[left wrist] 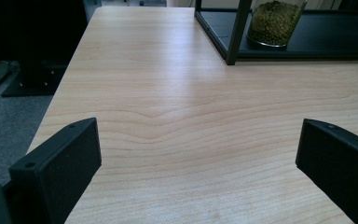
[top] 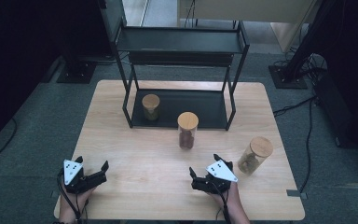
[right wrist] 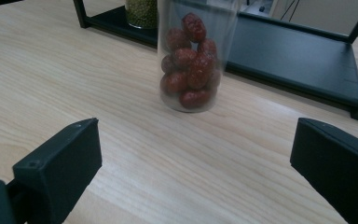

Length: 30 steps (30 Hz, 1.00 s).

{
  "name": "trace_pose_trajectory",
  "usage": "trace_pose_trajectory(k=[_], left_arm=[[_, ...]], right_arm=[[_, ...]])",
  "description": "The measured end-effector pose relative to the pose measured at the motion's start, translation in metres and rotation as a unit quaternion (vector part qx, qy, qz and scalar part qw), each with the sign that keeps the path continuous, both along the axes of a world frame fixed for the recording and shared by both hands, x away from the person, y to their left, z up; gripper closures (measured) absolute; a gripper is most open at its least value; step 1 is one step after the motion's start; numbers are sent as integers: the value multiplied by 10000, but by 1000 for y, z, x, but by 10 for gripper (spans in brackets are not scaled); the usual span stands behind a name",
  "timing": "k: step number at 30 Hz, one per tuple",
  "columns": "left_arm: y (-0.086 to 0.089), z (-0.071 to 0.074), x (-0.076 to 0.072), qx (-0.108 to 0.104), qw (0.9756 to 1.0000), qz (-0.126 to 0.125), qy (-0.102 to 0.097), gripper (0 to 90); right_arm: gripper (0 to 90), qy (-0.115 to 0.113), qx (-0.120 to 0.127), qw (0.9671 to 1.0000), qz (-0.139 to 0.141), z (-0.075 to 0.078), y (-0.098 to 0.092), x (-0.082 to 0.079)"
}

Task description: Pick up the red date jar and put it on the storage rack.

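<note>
Judging from the table, I've one jar (top: 150, 107) shelved on the rack (top: 214, 114); the date jar (top: 187, 130) stands before my right gripper (top: 206, 173), and my left gripper (top: 92, 169) idles, both spread empty; another jar (top: 255, 155) waits.

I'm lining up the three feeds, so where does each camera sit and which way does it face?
High view: above the near edge, looking down on the table; forearms, both grippers.
Left gripper view: on the left gripper, facing the green-filled jar; open jaws.
Right gripper view: on the right gripper, facing the red-fruit jar; open jaws.
Shared: the shelf.
</note>
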<state>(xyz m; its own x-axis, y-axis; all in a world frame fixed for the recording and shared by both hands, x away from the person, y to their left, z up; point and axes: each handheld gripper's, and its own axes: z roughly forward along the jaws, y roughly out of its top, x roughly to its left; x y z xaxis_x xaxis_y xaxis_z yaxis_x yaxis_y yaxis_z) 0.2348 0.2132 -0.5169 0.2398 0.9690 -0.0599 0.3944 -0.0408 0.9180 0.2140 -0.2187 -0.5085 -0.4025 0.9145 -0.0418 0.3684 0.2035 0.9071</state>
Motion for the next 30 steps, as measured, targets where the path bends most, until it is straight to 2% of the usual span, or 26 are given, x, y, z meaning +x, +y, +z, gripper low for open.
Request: trace_pose_trajectory(k=[11, 30], left_arm=[[0, 0, 0, -10, 10000, -5, 10, 2], [1, 0, 0, -32, 10000, -16, 12, 2]], right_arm=[[18, -4, -63, 9999, 104, 3, 12, 16], [18, 80, -24, 9999, 149, 4, 25, 41]])
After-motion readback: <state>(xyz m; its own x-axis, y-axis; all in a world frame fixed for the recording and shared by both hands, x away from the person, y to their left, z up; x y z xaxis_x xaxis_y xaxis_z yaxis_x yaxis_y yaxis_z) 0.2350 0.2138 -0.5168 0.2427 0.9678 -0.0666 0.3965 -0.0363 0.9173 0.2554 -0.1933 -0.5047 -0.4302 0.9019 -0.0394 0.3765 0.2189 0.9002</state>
